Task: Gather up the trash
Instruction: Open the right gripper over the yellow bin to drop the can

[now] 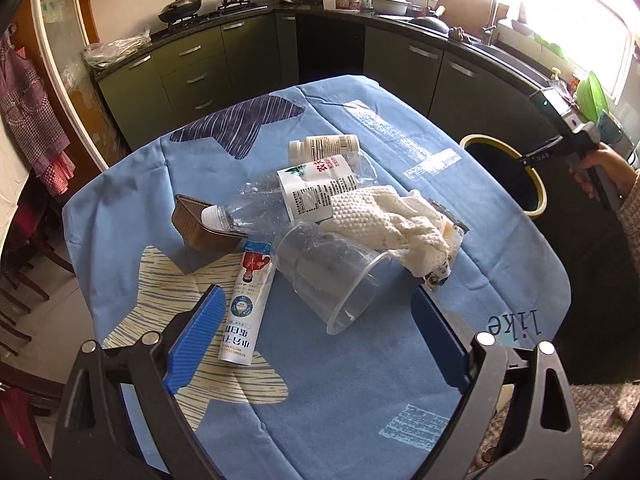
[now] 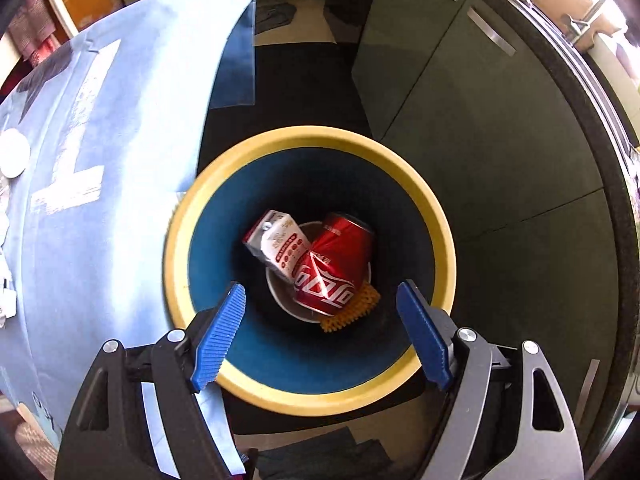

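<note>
My left gripper (image 1: 316, 300) stands open just above the table, its blue pads either side of a clear plastic cup (image 1: 332, 276) lying on its side. Beside the cup lie a white tube (image 1: 248, 300), a crushed clear bottle (image 1: 256, 204), a white knitted cloth (image 1: 392, 220), a brown tray (image 1: 200, 224) and two white labelled containers (image 1: 320, 148). My right gripper (image 2: 320, 300) hangs open and empty over the yellow-rimmed bin (image 2: 440, 240). Down in the bin rest a red cola can (image 2: 332, 268), a small carton (image 2: 280, 248) and a yellow scrap (image 2: 356, 308).
The blue cloth-covered table (image 1: 360, 400) stands left of the bin (image 1: 536, 196). Dark green kitchen cabinets (image 1: 200, 72) and a cluttered counter run behind and along the right. A hand (image 1: 600, 168) holds the right gripper's handle over the bin.
</note>
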`<state>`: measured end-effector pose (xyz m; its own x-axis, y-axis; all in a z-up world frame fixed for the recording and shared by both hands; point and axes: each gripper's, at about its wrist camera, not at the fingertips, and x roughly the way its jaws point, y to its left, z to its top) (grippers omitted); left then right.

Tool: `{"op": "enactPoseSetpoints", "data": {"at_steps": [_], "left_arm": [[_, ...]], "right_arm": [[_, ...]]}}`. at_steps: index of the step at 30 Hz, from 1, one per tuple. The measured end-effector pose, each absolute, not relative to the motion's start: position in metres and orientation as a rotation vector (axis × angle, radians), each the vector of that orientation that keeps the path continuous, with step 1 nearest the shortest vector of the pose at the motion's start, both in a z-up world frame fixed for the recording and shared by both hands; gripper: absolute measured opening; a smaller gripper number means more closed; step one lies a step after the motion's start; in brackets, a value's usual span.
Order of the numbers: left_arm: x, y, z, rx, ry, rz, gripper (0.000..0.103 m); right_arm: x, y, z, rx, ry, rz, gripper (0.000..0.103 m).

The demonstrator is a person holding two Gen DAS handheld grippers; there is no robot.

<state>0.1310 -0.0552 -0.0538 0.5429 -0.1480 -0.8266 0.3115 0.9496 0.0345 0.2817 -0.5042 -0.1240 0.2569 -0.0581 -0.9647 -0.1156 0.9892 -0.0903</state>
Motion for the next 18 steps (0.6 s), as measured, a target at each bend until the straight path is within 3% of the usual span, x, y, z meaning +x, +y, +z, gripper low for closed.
{"op": "enactPoseSetpoints", "data": {"at_steps": [3,12,18], "left_arm": [[0.136,-0.059,-0.068,0.195,0.993,-0.282,0.088],[0.154,-0.072,-0.092,0.295,0.992,-0.248,0.073],[0.168,-0.069,-0.104,0.319,1.016,-0.219,0.043]], "right_arm": [[0.277,-0.496,-0.12,-0.173,1.308,0.063,0.077],[0.279,-0.465,-0.125,-0.204,1.307,0.144,0.077],[0.269,-0.458,-0.114,-0.196,1.287,0.167,0.078]]}}
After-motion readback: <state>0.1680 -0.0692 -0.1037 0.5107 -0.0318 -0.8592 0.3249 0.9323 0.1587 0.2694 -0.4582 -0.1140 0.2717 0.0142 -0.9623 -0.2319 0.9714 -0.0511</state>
